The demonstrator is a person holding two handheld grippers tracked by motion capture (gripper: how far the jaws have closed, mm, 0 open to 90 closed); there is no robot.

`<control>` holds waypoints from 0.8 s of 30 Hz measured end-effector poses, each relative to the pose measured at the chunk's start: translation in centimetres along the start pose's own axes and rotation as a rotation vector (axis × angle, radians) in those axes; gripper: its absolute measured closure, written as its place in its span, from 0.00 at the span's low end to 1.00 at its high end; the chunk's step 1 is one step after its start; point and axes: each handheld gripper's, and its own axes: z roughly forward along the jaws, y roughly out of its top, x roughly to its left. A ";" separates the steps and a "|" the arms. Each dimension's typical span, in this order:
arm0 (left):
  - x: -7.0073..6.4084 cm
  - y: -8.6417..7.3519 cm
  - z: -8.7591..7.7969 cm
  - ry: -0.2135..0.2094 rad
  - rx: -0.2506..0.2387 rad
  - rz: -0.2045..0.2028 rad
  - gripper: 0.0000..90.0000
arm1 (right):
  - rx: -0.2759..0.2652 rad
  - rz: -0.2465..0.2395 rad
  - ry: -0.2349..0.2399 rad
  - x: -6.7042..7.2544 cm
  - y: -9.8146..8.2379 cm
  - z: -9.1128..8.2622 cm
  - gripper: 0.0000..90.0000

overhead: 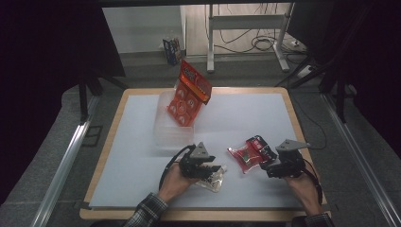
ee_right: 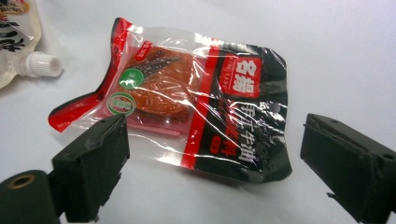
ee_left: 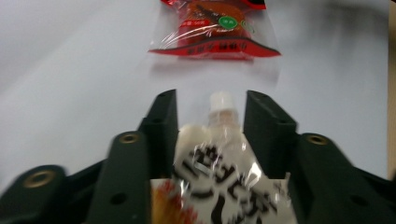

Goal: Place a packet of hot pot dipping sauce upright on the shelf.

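The red-and-black snack packet [ee_right: 187, 107] bears "名揚" on a red square, over "YANG" in small letters. Large white characters below it are partly legible, "手" and "牛" among them. The black print on the white spouted pouch [ee_left: 224, 172] is unreadable.

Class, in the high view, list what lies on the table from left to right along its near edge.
Left claw → white spout pouch → red snack packet → right claw.

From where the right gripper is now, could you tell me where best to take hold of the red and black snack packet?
Probably the red and black snack packet is best taken across its black printed end, coming down from above. It lies flat on the table, and the open right gripper already straddles that end, clear of the bulging food and the spouted pouch.
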 end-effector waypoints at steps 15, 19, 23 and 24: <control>-0.1 4.2 5.3 -0.026 -0.030 0.015 1.00 | 0.002 0.040 0.011 -1.1 -0.6 -0.3 0.03; 0.1 5.1 6.6 -0.026 -0.038 0.004 1.00 | 0.011 0.041 0.014 -1.1 -0.6 -0.2 0.03; 0.0 5.4 7.7 -0.033 -0.011 0.009 1.00 | 0.022 0.048 0.019 -1.1 -0.6 -0.2 0.03; -0.2 5.4 8.0 -0.028 0.003 0.021 1.00 | 0.022 0.049 0.019 -1.1 -0.6 -0.2 0.03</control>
